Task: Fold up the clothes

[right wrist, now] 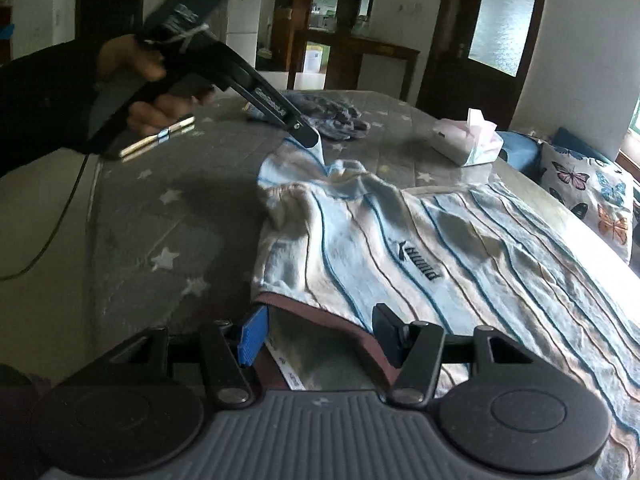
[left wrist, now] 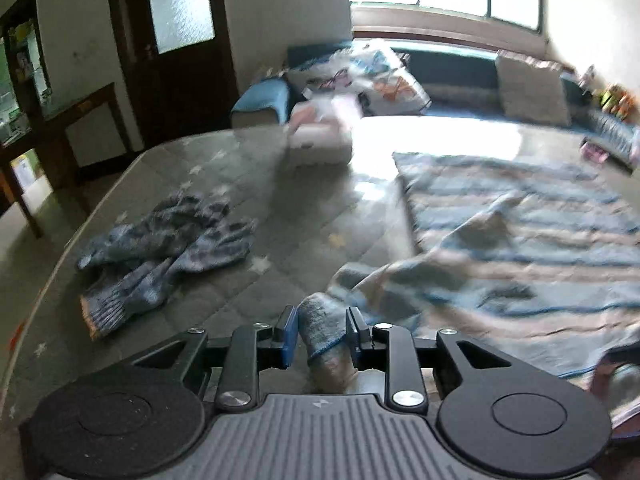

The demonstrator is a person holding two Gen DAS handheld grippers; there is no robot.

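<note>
A light blue and beige striped shirt lies spread on the grey star-print quilt, logo side up. My left gripper is at the shirt's sleeve end. The rolled cuff lies between the blue pads with a sliver of space on the left, so the jaws stand open around it. From the right wrist view, a hand holds that left gripper tilted down onto the bunched sleeve. My right gripper stands wide open over the brown collar band, which runs between its fingers without being pinched.
A pair of blue-grey knit gloves lies to the left on the quilt. A soft tissue pack sits beyond the shirt. A butterfly-print pillow is off the far right edge. A thin cable hangs at the left.
</note>
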